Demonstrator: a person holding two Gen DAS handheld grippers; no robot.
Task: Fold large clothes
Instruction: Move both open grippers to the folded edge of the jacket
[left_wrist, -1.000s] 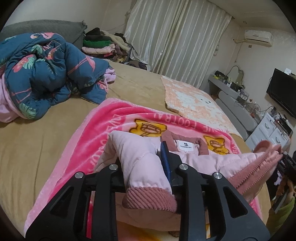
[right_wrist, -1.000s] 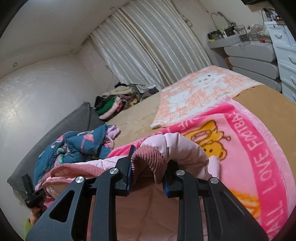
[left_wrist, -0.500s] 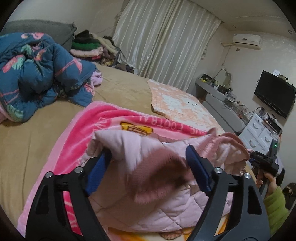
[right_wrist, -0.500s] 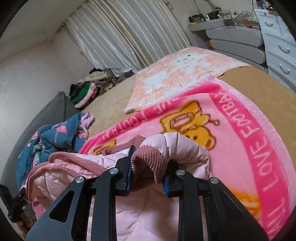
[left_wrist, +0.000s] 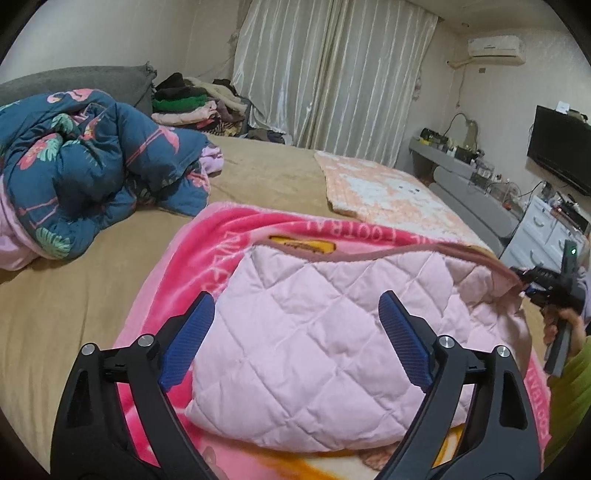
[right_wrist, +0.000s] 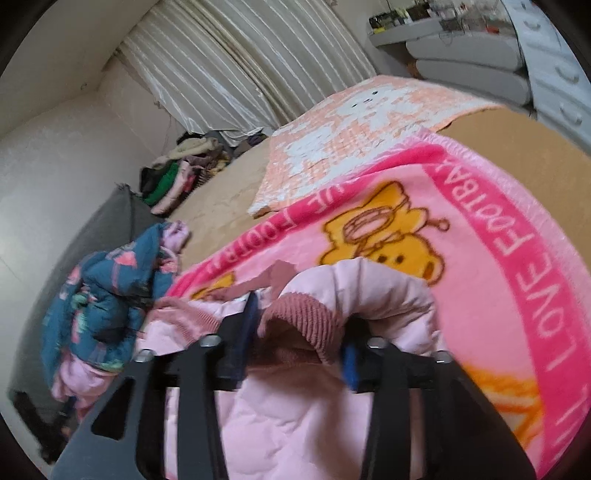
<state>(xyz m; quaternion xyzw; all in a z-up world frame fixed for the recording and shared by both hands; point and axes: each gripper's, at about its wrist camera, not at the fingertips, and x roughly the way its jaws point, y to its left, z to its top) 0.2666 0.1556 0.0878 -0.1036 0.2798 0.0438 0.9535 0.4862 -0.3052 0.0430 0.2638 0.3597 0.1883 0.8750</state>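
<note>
A pale pink quilted jacket (left_wrist: 332, 332) with dusty-rose ribbed trim lies folded on a bright pink cartoon blanket (left_wrist: 207, 236). My left gripper (left_wrist: 295, 336) is open, its blue pads wide apart above the jacket's near side, holding nothing. My right gripper (right_wrist: 299, 347) is shut on the jacket's ribbed cuff (right_wrist: 303, 325) and sleeve (right_wrist: 369, 291). It also shows at the right edge of the left wrist view (left_wrist: 546, 288), holding the jacket's right corner up slightly. The jacket fills the bottom of the right wrist view (right_wrist: 295, 424).
The tan bed (left_wrist: 55, 302) carries a rumpled blue flamingo duvet (left_wrist: 92, 166) at the left, an orange-and-white blanket (left_wrist: 388, 192) beyond, and stacked clothes (left_wrist: 188, 103) by the curtains. A desk, drawers (left_wrist: 546, 236) and a TV (left_wrist: 561, 155) stand at the right.
My left gripper opened and let go of the cuffed sleeve, and the jacket dropped flat, quilted side up. My right gripper kept its hold on the cuff and swung lower over the blanket.
</note>
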